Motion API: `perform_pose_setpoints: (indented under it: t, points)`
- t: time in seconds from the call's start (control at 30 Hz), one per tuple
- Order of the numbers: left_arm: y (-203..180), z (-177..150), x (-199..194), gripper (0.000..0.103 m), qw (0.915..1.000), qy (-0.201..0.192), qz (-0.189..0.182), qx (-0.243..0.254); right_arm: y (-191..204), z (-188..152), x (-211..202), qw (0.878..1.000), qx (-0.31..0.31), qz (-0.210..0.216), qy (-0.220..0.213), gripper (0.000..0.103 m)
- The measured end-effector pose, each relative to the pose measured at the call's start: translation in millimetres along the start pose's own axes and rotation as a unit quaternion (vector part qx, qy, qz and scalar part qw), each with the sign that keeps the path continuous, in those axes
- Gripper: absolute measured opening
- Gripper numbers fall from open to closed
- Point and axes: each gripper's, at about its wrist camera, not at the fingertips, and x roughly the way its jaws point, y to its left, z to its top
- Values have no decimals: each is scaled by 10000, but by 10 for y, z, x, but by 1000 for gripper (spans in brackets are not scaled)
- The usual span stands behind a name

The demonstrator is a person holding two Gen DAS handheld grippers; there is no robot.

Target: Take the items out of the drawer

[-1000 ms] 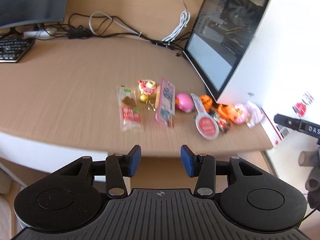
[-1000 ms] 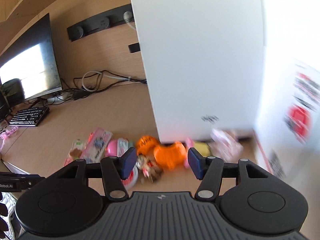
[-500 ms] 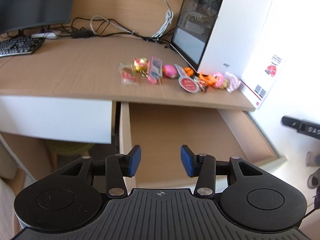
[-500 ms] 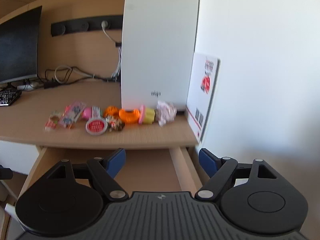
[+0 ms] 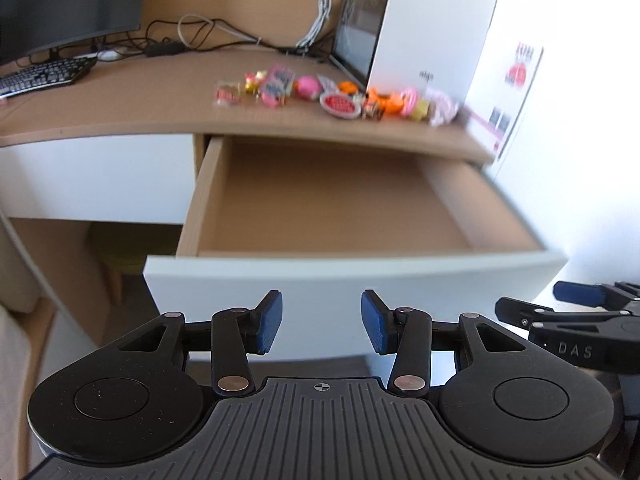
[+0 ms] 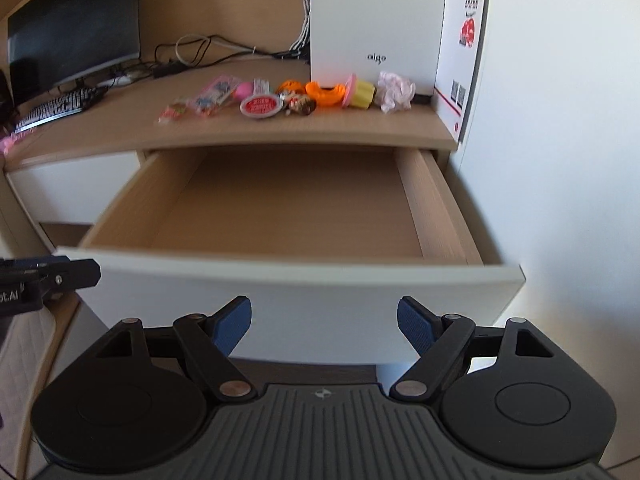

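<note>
Now hovering in front of the pulled-out drawer (image 6: 288,276), white front panel just ahead of both tools. Left gripper (image 5: 321,322) parted, nothing between the blue pads; right gripper (image 6: 324,326) spread wider, likewise gripping nothing. Drawer floor bare wood. Up on the desk (image 6: 100,128), a row of small toys and snack packets (image 6: 280,98) lined along the white computer case (image 6: 376,20).

blurred: toys (image 5: 336,94) | cut off: monitor (image 6: 76,28), keyboard (image 5: 40,76)
</note>
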Motion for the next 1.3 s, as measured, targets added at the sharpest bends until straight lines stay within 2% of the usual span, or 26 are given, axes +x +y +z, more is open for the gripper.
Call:
perform_pose_setpoints:
  t: [0.1,0.27,0.4,0.57,0.7,0.77,0.97,1.17,1.3]
  points:
    - [-113,-110,143,48,9992,20,341,196,-31,-178,118,9999,9,-9,-102,81]
    - [-159,-264,407,48,9984,35,526,212,-27,-356,475,9994,335,-73,95,80]
    - [-139,-331,527,48,9976,-23,670,159,59,-426,504,9981,52,-458,-403,80]
    - [-64,-344,609,48,9972,-88,741,-73,20,-381,590,9957,183,-495,-767,80]
    - [-40,-269,630,48,9967,-336,733,12,-25,-339,665,9957,223,-449,-777,84]
    - [-8,-206,685,49,9968,-327,724,-34,-9,-334,698,9955,216,-464,-797,85]
    - [107,-77,947,49,9969,-519,582,-110,50,-134,957,9962,61,-304,-817,86]
    - [208,184,1337,49,9957,-779,427,245,84,180,1336,9943,137,-521,-916,87]
    - [299,405,1628,49,9945,-935,385,255,121,430,1624,9921,163,-650,-1065,87]
